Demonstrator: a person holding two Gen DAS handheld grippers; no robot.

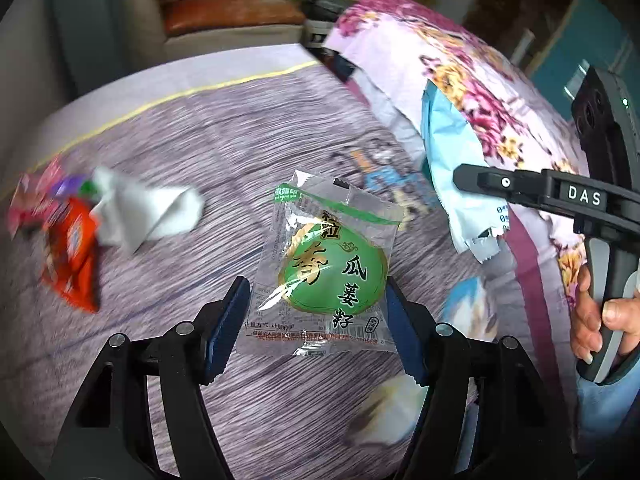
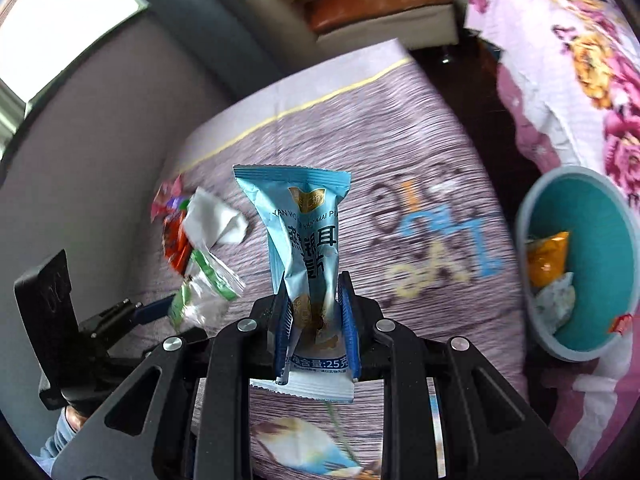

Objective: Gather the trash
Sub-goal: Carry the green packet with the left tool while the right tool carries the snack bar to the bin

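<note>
Purple bedding lies beneath both grippers. Left gripper (image 1: 316,316) pinches the green packet (image 1: 324,268); right gripper (image 2: 316,312) clamps the blue wrapper (image 2: 300,236). Either could slip before reaching the bin (image 2: 532,320) to the right gripper's right.

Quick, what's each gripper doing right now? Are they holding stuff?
Left gripper: closed on the clear packet with the green seed snack.
Right gripper: closed on the blue snack wrapper.
</note>
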